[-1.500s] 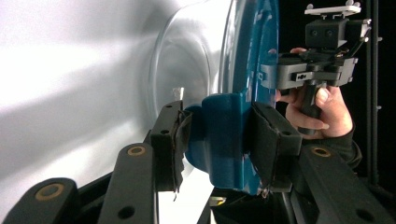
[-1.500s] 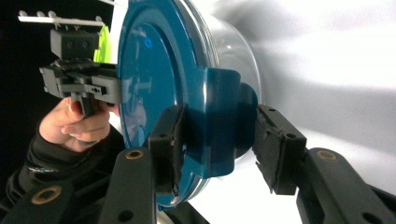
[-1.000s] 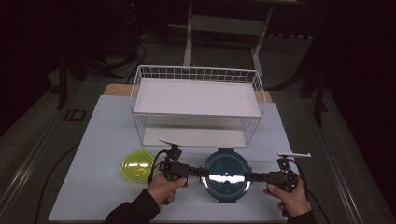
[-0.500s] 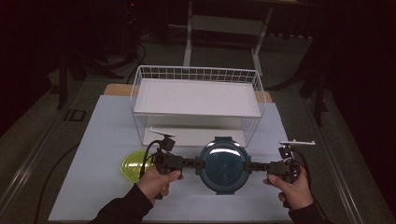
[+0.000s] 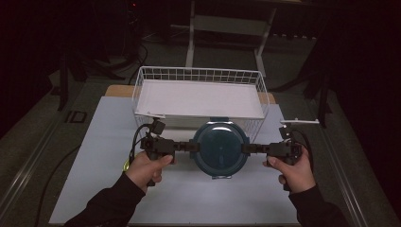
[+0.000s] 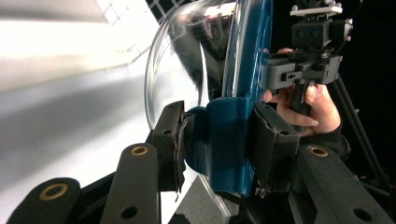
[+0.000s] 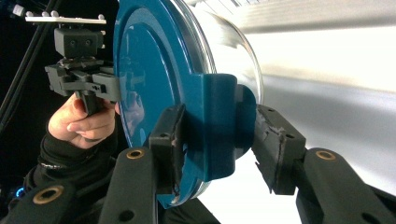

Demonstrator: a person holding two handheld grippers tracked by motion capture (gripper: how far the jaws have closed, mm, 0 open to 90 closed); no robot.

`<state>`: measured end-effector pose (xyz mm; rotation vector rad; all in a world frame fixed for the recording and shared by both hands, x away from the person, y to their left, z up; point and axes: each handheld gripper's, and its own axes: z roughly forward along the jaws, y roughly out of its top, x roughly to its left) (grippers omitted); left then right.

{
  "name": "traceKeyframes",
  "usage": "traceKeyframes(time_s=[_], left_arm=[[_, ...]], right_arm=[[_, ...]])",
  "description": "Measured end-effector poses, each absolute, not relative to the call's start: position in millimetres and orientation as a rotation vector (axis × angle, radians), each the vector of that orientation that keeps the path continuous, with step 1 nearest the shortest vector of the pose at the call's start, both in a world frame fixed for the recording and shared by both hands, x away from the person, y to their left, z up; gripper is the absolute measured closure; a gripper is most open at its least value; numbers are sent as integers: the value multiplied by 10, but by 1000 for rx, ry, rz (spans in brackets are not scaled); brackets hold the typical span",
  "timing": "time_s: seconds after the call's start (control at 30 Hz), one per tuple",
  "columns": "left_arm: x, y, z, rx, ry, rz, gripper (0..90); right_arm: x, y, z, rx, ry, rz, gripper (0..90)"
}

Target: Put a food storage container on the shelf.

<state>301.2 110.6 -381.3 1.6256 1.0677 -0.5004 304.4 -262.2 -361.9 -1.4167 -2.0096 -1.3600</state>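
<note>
My left gripper and right gripper each clamp a side latch of the round glass container with a teal lid, held at frame centre, just before the white wire basket.

My left hand hides nearly all of a yellow-green thing on the tabletop; just a sliver peeks out, too little to name. The container I hold covers the middle of the wire basket's front wall. In my left gripper view the container's top runs past the picture's edge, and the tabletop behind it is blurred. Whether anything lies inside the container I cannot tell.
</note>
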Motion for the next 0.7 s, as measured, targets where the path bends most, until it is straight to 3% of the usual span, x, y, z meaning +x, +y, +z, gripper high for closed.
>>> traceKeyframes(time_s=[0.7], left_arm=[[3581,1349,-3255,1564,1061,-406,577]], right_arm=[[3683,-2364,-3041,-1395,-2020,-1432,548]])
